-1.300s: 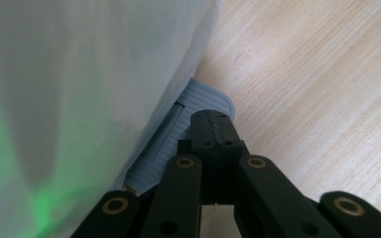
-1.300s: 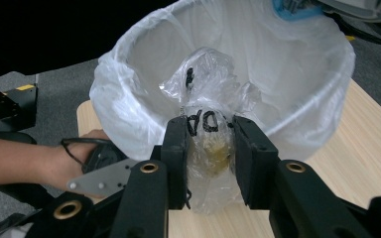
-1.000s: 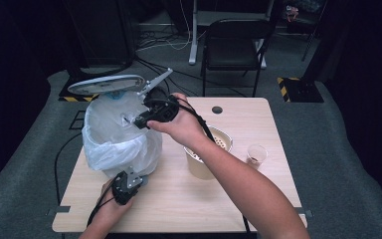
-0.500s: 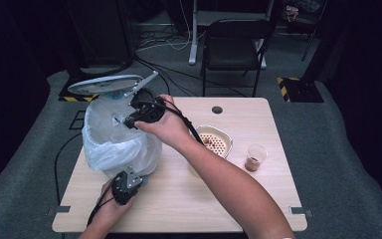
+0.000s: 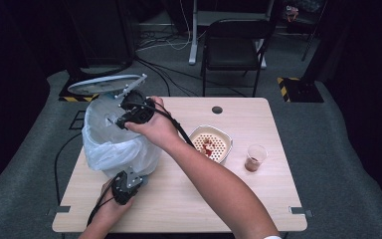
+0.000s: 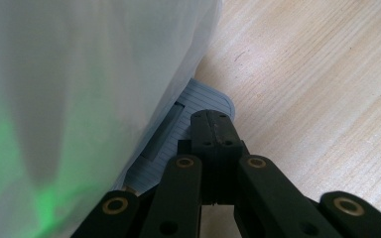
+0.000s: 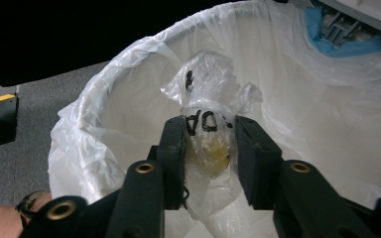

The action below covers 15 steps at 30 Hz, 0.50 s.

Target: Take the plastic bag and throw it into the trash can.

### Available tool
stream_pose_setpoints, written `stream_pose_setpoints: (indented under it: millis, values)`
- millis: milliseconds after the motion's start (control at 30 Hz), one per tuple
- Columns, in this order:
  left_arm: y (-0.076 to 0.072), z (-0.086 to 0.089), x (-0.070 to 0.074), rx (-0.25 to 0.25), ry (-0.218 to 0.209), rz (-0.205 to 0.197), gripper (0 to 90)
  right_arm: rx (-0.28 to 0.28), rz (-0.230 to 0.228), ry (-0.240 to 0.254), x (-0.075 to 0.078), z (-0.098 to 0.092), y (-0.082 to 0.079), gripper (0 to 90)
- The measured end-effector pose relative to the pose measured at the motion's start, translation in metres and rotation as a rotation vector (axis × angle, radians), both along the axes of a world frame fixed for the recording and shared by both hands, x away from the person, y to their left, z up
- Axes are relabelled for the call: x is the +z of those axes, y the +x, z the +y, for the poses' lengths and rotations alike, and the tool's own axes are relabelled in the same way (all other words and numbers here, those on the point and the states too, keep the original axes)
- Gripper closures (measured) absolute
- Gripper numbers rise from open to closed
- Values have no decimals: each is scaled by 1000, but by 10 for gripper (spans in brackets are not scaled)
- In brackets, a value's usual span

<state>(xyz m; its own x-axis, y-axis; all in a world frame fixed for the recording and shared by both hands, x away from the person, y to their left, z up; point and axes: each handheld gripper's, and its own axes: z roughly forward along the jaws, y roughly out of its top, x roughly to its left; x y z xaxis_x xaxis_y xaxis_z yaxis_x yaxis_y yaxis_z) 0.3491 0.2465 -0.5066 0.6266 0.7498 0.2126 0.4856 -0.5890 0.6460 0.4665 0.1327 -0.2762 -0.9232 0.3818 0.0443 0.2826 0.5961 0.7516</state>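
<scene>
Your left gripper [image 5: 128, 186], jaws fully closed, presses the grey ribbed pedal [image 6: 198, 106] at the bin's six o'clock. Beyond it, your right gripper [image 7: 209, 148] holds a small clear plastic bag [image 7: 207, 134] over the white-lined bin [image 5: 110, 144], jaws just loosening.

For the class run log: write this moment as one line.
right tool: holds small plastic bag over lined bin, jaws just easing | left tool: shut, pressing bin pedal

Right gripper [image 5: 115, 119]: now lower and farther left, over the white-lined trash bin [image 5: 99, 149]; its jaws have just been opening around the small clear plastic bag [image 7: 206, 144].
Perforated cream bowl [image 5: 211, 144]: now fully uncovered by the arm.
</scene>
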Motion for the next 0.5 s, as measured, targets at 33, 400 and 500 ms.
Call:
stream_pose_setpoints:
  millis: [33,400,500]
  values:
    - [0,0,0,-1,0,1,900,9,-12,9,-1,1,1,625]
    - [0,1,2,-10,17,21,900,7,-28,39,12,-20,-8,527]
    - [0,0,0,2,0,1,900,13,-43,47,18,-29,-11,534]
